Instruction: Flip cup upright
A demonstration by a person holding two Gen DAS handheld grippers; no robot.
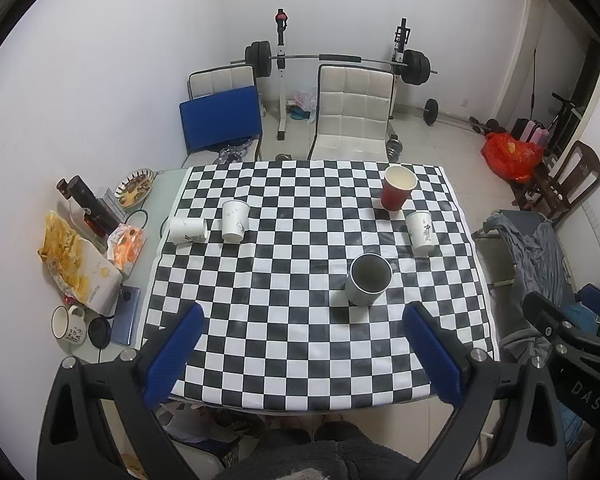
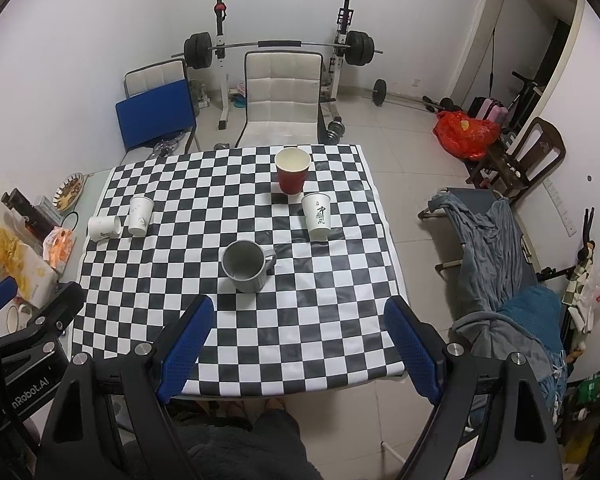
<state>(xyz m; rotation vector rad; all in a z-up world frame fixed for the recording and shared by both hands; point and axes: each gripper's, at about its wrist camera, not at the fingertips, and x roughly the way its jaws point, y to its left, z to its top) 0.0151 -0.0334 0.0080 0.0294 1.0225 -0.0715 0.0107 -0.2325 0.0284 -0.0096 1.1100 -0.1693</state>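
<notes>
A white paper cup (image 1: 188, 230) (image 2: 104, 227) lies on its side at the left edge of the checkered cloth (image 1: 284, 336) (image 2: 260, 344). Next to it a white paper cup (image 1: 234, 221) (image 2: 140, 215) stands upright. A red paper cup (image 1: 397, 187) (image 2: 292, 170), a white paper cup with dark characters (image 1: 421, 233) (image 2: 317, 215) and a grey mug (image 1: 368, 279) (image 2: 247, 265) stand upright. My left gripper (image 1: 302, 354) is open and empty above the table's near edge. My right gripper (image 2: 298, 350) is open and empty, also near the front edge.
Left of the cloth lie snack bags (image 1: 74, 264), a dark bottle box (image 1: 88, 204), a bowl (image 1: 134, 188), a phone (image 1: 126, 316) and a white mug (image 1: 68, 324). Two chairs (image 1: 352, 116) and a barbell rack (image 1: 332, 58) stand behind the table. A cot with clothes (image 2: 496, 240) stands right.
</notes>
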